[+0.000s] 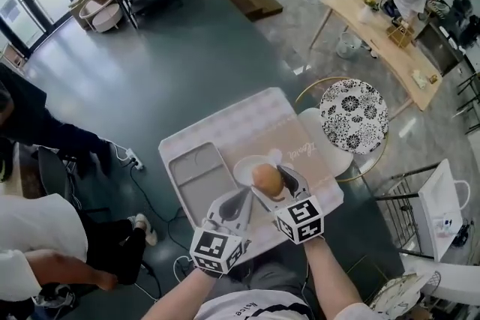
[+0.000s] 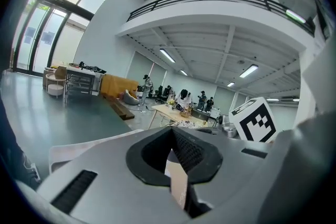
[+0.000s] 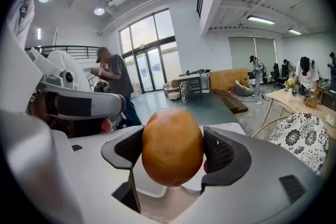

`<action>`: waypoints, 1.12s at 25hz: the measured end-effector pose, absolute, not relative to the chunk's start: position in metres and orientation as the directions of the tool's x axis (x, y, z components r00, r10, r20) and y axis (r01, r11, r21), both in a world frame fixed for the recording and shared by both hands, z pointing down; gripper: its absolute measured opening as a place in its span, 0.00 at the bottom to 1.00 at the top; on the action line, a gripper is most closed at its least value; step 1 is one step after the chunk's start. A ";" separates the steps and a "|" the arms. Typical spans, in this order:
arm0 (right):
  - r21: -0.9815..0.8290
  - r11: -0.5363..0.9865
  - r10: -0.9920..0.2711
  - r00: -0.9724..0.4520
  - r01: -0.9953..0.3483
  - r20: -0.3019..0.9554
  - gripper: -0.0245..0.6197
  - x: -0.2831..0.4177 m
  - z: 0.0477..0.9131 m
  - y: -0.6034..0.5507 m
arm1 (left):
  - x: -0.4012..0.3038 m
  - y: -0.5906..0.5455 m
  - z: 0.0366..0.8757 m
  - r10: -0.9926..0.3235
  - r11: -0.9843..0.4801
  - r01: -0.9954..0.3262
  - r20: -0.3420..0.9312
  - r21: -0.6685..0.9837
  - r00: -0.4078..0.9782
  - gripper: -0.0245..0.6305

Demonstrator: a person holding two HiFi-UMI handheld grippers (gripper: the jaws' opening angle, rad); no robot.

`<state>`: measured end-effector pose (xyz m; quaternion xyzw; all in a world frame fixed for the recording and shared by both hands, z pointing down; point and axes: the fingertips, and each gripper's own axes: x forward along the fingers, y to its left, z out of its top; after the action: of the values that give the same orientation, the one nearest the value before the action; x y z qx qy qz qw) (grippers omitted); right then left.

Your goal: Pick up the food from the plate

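Head view: a table [image 1: 225, 124] under a pale pink cloth carries a grey tray [image 1: 196, 176] on its left and a white plate [image 1: 244, 170] just right of it. The right tool [image 1: 271, 183] is clamped on the food [image 1: 266, 180], a smooth orange-brown egg-shaped piece that shows over the plate's right part. The left tool [image 1: 238, 204] sits just beside it, over the table's near edge between tray and plate. A round seat with a black-and-white flower pattern [image 1: 354, 116] stands off the table's right corner.

Left tool view: the left tool [image 2: 171, 131] has its two dark pads meeting at the tips with nothing between them. The right tool's marker cube [image 2: 255, 120] shows close by on the right, and a pale wooden table with people round it [image 2: 165, 112] stands far off.

Right tool view: the food [image 3: 172, 147] fills the gap of the right tool [image 3: 172, 149], a pad pressed to each side, its underside hanging free. The tray's rim [image 3: 149, 189] lies below it. The left tool [image 3: 79, 102] shows at the left, a standing person [image 3: 113, 81] behind it, and the patterned seat [image 3: 302, 136] at the right.
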<state>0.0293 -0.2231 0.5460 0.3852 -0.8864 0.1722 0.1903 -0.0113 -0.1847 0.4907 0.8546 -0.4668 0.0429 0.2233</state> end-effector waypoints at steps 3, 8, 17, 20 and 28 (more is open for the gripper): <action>-0.161 0.645 -0.634 -0.641 -0.747 0.432 0.55 0.029 0.521 -0.216 | -0.013 -0.179 0.478 -0.784 -0.457 -0.821 0.282 0.341 0.553 0.05; -0.183 0.636 -0.662 -0.652 -0.750 0.371 0.55 0.031 0.482 -0.205 | -0.016 -0.166 0.453 -0.792 -0.459 -0.819 0.259 0.344 0.553 0.05; -0.154 0.626 -0.719 -0.642 -0.765 0.267 0.55 0.027 0.416 -0.185 | -0.023 -0.152 0.414 -0.796 -0.486 -0.803 0.203 0.344 0.570 0.05; -0.150 0.620 -0.732 -0.637 -0.770 0.243 0.55 0.029 0.399 -0.178 | -0.025 -0.151 0.402 -0.799 -0.494 -0.802 0.188 0.336 0.571 0.05; -0.133 0.615 -0.754 -0.628 -0.778 0.192 0.55 0.021 0.363 -0.163 | -0.032 -0.144 0.375 -0.806 -0.511 -0.796 0.141 0.324 0.575 0.05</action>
<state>0.0210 -0.1629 0.3629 0.4270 -0.8966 0.1019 0.0586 -0.0323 -0.1441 0.3746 0.8692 -0.4607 -0.0139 0.1793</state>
